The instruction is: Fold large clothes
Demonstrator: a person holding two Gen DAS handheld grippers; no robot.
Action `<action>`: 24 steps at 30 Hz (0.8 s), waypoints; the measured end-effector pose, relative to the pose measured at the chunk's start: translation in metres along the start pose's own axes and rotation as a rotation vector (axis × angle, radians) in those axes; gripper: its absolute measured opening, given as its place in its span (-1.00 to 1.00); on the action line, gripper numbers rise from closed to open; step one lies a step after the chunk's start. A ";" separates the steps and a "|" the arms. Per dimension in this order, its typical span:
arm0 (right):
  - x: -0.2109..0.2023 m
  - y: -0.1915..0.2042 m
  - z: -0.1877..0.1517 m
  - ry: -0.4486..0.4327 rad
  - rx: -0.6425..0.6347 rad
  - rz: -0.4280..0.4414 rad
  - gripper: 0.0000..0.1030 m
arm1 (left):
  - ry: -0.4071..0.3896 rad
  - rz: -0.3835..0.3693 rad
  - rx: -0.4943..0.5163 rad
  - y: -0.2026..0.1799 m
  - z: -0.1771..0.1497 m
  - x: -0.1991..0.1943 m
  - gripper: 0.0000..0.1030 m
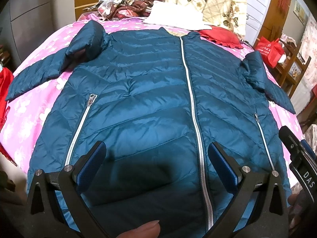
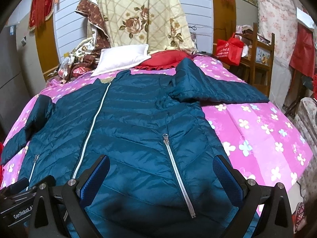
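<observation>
A teal quilted jacket (image 1: 150, 91) lies front-up and zipped on a pink flowered bedspread (image 1: 35, 109), collar away from me, both sleeves spread sideways. My left gripper (image 1: 157, 152) is open above the hem, left of the white centre zipper (image 1: 190, 91), nothing between its blue pads (image 1: 93, 164). My right gripper (image 2: 161, 168) is open over the jacket (image 2: 128, 123) hem on its right half, straddling the pocket zipper (image 2: 176, 170). The right sleeve (image 2: 218, 89) lies bent on the bedspread (image 2: 257, 138). Part of the right gripper's body (image 1: 301, 166) shows at the left view's right edge.
A white pillow (image 2: 122, 59) and a red cushion (image 2: 164, 60) lie past the collar. A floral quilt (image 2: 142, 15) is piled against the wall. A red bag (image 2: 227, 48) rests on a wooden chair (image 2: 261, 59) right of the bed. A thumb (image 1: 144, 230) shows below the left gripper.
</observation>
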State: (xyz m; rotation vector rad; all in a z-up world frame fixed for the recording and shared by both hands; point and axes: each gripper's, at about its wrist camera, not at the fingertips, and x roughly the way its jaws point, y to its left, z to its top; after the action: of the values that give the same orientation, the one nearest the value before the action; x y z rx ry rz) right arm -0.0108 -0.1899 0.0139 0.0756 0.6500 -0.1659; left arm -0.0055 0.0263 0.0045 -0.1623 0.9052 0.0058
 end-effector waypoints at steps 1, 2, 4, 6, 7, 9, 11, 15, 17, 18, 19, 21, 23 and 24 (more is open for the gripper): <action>-0.001 0.001 0.000 -0.004 -0.006 0.002 1.00 | 0.002 0.000 0.000 0.000 0.000 0.000 0.99; 0.000 0.003 0.000 -0.001 -0.017 0.009 1.00 | 0.002 0.002 -0.001 0.000 0.000 0.000 0.99; 0.003 0.006 0.003 0.020 -0.025 0.014 1.00 | 0.007 0.004 -0.012 0.003 0.000 -0.001 0.99; -0.002 0.003 0.016 -0.004 -0.003 0.067 1.00 | 0.001 0.034 -0.019 0.005 0.004 -0.003 0.99; -0.006 0.001 0.027 -0.030 0.019 0.083 1.00 | 0.001 0.040 -0.006 0.005 0.008 -0.006 0.99; -0.010 0.000 0.048 -0.084 0.048 0.109 1.00 | -0.007 0.025 0.016 0.005 0.026 -0.011 0.99; -0.002 0.005 0.068 -0.135 0.040 0.138 1.00 | -0.049 0.040 0.027 0.009 0.049 -0.013 0.99; 0.050 0.020 0.080 -0.069 -0.012 0.106 1.00 | -0.035 0.102 0.021 0.022 0.090 0.014 0.99; 0.072 0.021 0.070 -0.064 -0.018 0.082 1.00 | -0.009 0.128 0.046 0.027 0.103 0.038 0.99; 0.084 0.019 0.060 -0.065 -0.021 0.074 1.00 | 0.012 0.133 0.055 0.031 0.107 0.054 0.99; 0.092 0.017 0.052 -0.042 -0.019 0.060 1.00 | 0.037 0.138 0.056 0.035 0.108 0.069 0.99; 0.105 0.005 0.051 0.055 0.049 0.051 0.99 | 0.091 0.133 0.047 0.046 0.106 0.099 0.99; 0.103 -0.004 0.047 0.043 0.097 0.063 1.00 | 0.139 0.140 0.017 0.056 0.102 0.124 0.99; 0.107 -0.004 0.045 0.064 0.091 0.048 1.00 | 0.133 0.136 0.007 0.059 0.100 0.128 0.99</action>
State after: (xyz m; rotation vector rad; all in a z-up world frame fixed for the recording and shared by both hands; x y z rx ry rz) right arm 0.0989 -0.2136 -0.0158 0.1849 0.7041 -0.1474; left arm 0.1477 0.0904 -0.0437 -0.0950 1.0473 0.1187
